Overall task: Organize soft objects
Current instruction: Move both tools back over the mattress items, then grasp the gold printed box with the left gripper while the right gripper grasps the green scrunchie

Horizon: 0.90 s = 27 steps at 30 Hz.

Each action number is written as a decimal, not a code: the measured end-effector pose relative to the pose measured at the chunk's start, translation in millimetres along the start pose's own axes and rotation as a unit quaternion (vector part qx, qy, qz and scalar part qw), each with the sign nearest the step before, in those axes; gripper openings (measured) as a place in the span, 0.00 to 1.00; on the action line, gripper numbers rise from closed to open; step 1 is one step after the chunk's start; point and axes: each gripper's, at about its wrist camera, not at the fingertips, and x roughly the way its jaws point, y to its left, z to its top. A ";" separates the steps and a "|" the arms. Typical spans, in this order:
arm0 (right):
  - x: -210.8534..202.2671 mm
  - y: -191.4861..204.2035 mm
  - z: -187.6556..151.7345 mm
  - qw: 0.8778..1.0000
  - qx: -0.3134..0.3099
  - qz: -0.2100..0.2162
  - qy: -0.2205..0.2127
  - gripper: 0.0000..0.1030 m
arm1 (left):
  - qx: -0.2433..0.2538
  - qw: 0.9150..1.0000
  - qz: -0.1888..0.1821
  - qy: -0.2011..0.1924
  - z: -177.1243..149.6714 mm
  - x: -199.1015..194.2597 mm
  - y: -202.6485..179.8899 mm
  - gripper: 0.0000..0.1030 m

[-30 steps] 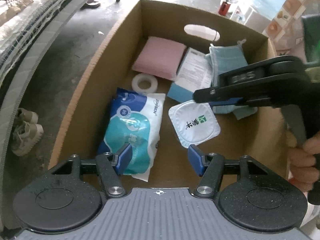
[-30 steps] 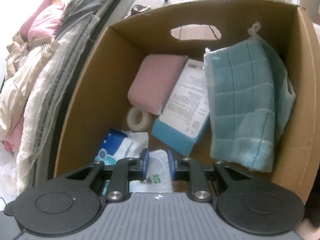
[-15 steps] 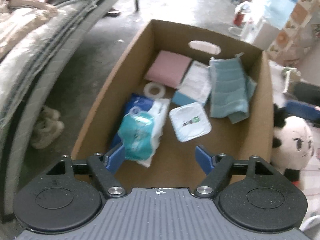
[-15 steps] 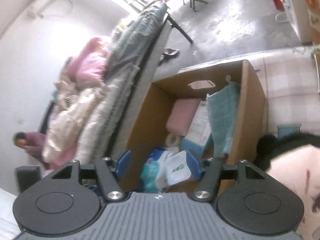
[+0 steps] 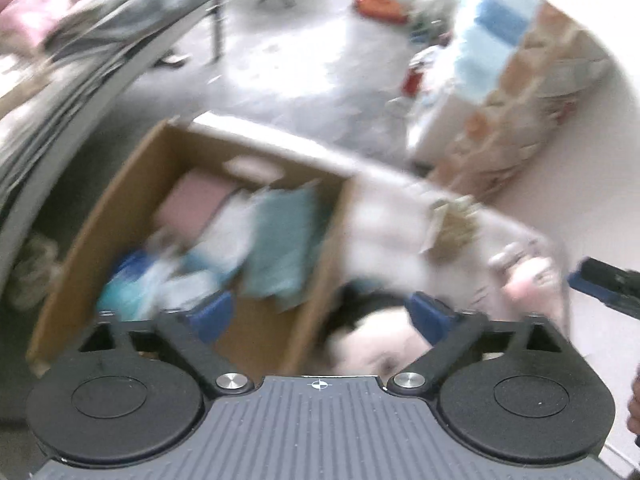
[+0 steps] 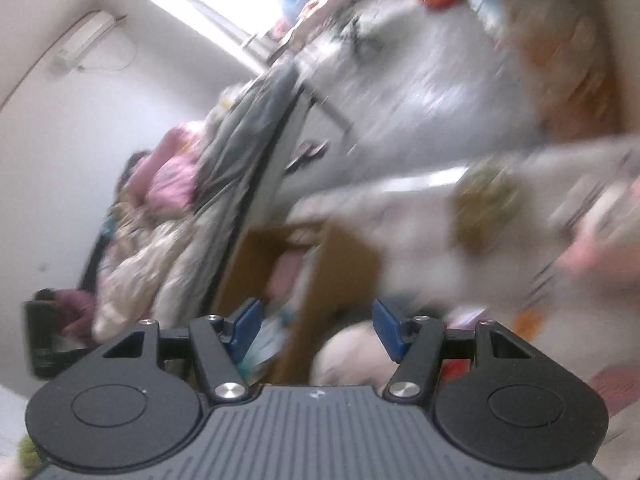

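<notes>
In the left wrist view the left claw [image 5: 320, 316] is seen low in the frame with its blue pads [image 5: 212, 314] far apart and opening; nothing is pressed by them. Between and behind the pads lie the right wall of a cardboard box [image 5: 320, 264] and the dark-haired head of a plush doll [image 5: 368, 336], which rests just outside that wall. The box fills the left centre of the frame. Inside it, blurred, a pink pad [image 5: 192, 200] is seen at the far end, a teal cloth [image 5: 284, 240] along the right wall, and a blue-and-white pack [image 5: 136, 288] near the front. To the right of the box a pale checked surface [image 5: 392, 216] carries a brown soft item [image 5: 452, 232]. At the right edge the tip of the right claw [image 5: 604, 284] is seen. A bed [image 5: 80, 60] with heaped bedding runs along the upper left.

In the right wrist view the right claw [image 6: 316, 328] is seen at lower centre, its pads apart, with nothing gripped. Behind it the box [image 6: 336, 264] stands at centre, with the doll [image 6: 352, 352] just to its right. The brown item [image 6: 484, 200] is blurred at right centre. The bed [image 6: 224, 176] runs diagonally through the left half, a grey floor [image 6: 420, 80] beyond.
</notes>
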 end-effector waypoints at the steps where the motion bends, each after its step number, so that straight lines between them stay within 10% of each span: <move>1: -7.9 -11.3 15.1 1.000 -0.003 -0.018 -0.012 0.63 | 0.008 1.000 -0.010 -0.005 7.8 10.5 -16.1 0.98; 6: -4.2 -49.0 66.6 0.994 -0.011 -0.099 -0.039 0.63 | 0.059 0.998 -0.032 0.022 34.2 92.1 -86.9 0.98; 13: 44.2 -89.2 98.1 0.994 0.011 -0.104 -0.029 0.63 | 0.146 0.986 -0.017 0.082 43.8 195.1 -163.2 0.98; 27: 113.9 -148.6 122.8 0.984 0.071 -0.157 0.044 0.64 | 0.144 0.983 0.009 0.117 51.5 279.7 -177.1 0.70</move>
